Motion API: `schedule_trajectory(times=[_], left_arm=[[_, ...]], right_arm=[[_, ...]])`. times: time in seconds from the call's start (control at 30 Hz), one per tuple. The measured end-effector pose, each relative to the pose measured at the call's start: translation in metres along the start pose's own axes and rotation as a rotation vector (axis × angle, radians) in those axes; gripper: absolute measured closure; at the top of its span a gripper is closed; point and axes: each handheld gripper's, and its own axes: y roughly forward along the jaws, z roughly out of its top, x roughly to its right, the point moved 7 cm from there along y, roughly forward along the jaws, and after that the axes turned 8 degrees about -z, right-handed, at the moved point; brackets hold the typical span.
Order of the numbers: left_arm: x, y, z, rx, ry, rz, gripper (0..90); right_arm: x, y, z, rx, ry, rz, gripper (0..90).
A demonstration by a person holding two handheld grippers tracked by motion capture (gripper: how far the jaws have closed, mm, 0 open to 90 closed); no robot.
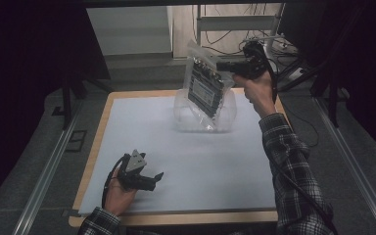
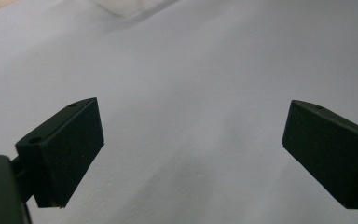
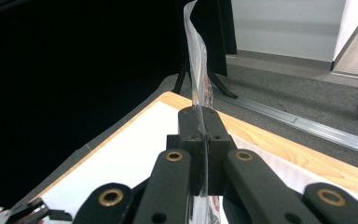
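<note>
Overhead, a clear plastic bag holding a flat dark board (image 1: 204, 90) is held aloft by its top edge, clamped in the right gripper (image 1: 226, 66). Its long axis hangs downward over a transparent plastic container (image 1: 227, 116) at the far side of the white-covered surface (image 1: 186, 156). The left gripper (image 1: 152, 180), nearer the person, is released and idle.

- I read this as a lab recording bay: black curtains (image 1: 24, 73) hang along the left of the frame.
- Loose cables (image 1: 235, 29) trail at upper centre.
- Metal floor rails (image 1: 49, 171) flank my paper-covered bench (image 1: 200, 161).
</note>
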Motion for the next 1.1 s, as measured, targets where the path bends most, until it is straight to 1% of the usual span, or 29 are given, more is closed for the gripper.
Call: schedule_trajectory(times=[0.23, 0.27, 0.3, 0.33, 0.4, 0.53, 0.63, 0.67, 0.77, 0.9, 0.93, 1.0, 1.1], left_arm=[[0.000, 0.000, 0.000, 0.000, 0.000, 0.000, 4.9], [-0.001, 0.000, 0.000, -0.004, 0.003, -0.002, 5.0], [-0.001, 0.000, 0.000, -0.004, 0.003, -0.002, 5.0], [-0.001, 0.000, -0.001, -0.004, 0.002, -0.002, 5.0], [-0.001, 0.000, 0.000, -0.004, 0.002, -0.003, 5.0], [0.000, 0.000, 0.000, 0.001, -0.002, -0.004, 5.0], [-0.001, 0.000, -0.001, -0.006, 0.005, -0.005, 5.0], [-0.001, -0.001, -0.001, -0.006, 0.005, -0.005, 5.1], [-0.001, 0.000, -0.001, -0.006, 0.004, -0.005, 5.1], [0.000, 0.000, 0.000, -0.008, 0.006, -0.005, 5.1], [0.000, 0.000, 0.000, -0.009, 0.008, -0.005, 5.1], [0.001, 0.000, 0.000, -0.009, 0.009, -0.004, 5.1], [0.000, 0.000, 0.000, -0.007, 0.008, -0.004, 5.1]], right_arm=[[0.008, 0.019, 0.004, -0.004, -0.003, -0.010, 88.6], [0.010, 0.024, 0.005, -0.005, -0.006, -0.013, 88.6], [0.010, 0.024, 0.005, -0.005, -0.006, -0.013, 88.6], [0.012, 0.029, 0.006, -0.003, -0.011, -0.014, 88.7], [0.013, 0.031, 0.006, -0.005, -0.008, -0.015, 88.6], [0.017, 0.039, 0.007, 0.003, -0.006, -0.016, 88.6], [0.021, 0.048, 0.003, -0.010, -0.005, -0.029, 88.7], [0.022, 0.052, 0.001, -0.008, 0.004, -0.021, 88.6], [0.022, 0.054, 0.001, -0.005, 0.007, -0.014, 88.6], [0.020, 0.058, -0.003, -0.018, -0.001, -0.017, 88.6], [0.019, 0.060, -0.004, -0.026, -0.006, -0.020, 88.6], [0.020, 0.066, -0.011, -0.056, -0.021, -0.041, 88.6], [0.023, 0.072, -0.019, -0.064, -0.007, -0.038, 88.6]])
